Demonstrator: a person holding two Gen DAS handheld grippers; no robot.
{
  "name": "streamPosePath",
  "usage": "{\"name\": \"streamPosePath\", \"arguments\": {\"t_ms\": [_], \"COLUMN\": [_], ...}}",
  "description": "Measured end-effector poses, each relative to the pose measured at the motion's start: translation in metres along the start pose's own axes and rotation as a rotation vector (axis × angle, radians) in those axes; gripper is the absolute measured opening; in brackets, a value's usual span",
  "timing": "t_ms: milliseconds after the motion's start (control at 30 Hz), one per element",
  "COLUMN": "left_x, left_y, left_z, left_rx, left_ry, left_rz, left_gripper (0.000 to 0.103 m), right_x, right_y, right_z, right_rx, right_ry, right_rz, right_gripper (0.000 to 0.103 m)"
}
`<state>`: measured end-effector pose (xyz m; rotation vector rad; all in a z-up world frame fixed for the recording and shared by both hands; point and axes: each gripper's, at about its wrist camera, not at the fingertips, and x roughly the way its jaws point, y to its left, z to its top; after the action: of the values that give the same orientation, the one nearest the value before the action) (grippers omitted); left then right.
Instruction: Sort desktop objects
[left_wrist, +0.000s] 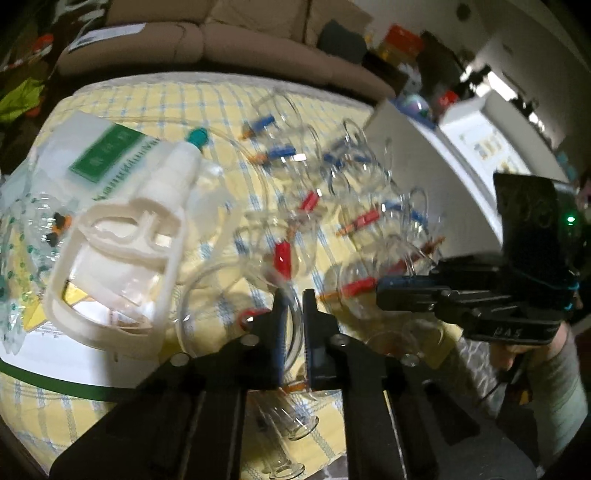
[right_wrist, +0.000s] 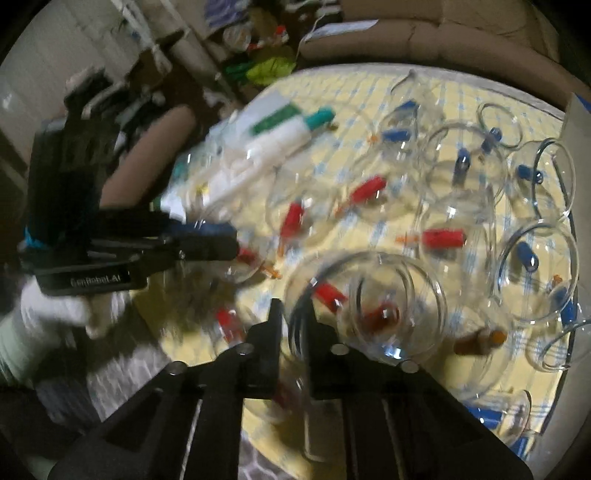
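Two hand-held grippers apparently pinching cups (right_wrist: 369, 306).

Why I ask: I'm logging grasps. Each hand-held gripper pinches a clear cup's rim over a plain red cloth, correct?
Only the cloth is wrong: it is yellow with blue checks, per the left wrist view. The left hand-held gripper and right hand-held gripper do each pinch a clear cup by its rim.

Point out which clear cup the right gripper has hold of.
The large clear cup nearest the right gripper, with a smaller red-tipped cup nested inside. Its rim sits between the shut jaws; the other cups lie free on the yellow cloth.
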<state>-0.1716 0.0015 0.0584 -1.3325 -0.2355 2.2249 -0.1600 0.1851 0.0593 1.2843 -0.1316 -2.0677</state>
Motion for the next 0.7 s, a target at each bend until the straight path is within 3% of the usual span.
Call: {"name": "streamPosePath", "arguments": {"t_ms": [167, 300, 367, 567, 633, 700], "left_x": [-0.011, -0.021, -0.027, -0.030, -0.030, -0.028], "left_y": [0.019, 0.024, 0.021, 0.012, 0.011, 0.011], "left_z": [0.007, 0.013, 0.016, 0.021, 0.021, 0.021], "left_rx": [-0.102, -0.151, -0.141, -0.127, -0.121, -0.124], "left_ry": [-0.027, -0.057, -0.076, -0.098, -0.099, -0.093], "left_rz": [-0.091, -0.184, -0.200, -0.234, -0.235, -0.237], "left_gripper": [0.006, 0.006, 0.006, 0.006, 0.006, 0.006], "right_x": [-0.015, -0.030, -0.037, -0.044, -0.046, -0.041], "right_y": [-0.032, -0.063, -0.069, -0.064, -0.058, -0.055], "right_z": [0.001, -0.013, -0.022, -0.031, -0.026, -0.014], "right_rx": [0.281, 0.538, 0.597, 0.628, 0.607, 0.597], "right_ry": [-0.156, -0.350, -0.469, -0.689, -0.691, -0.609], "right_rz": [0.237, 0.564, 0.686, 0.876, 0.860, 0.779], "right_gripper": [0.005, 0.005, 0.005, 0.005, 0.005, 0.005]}}
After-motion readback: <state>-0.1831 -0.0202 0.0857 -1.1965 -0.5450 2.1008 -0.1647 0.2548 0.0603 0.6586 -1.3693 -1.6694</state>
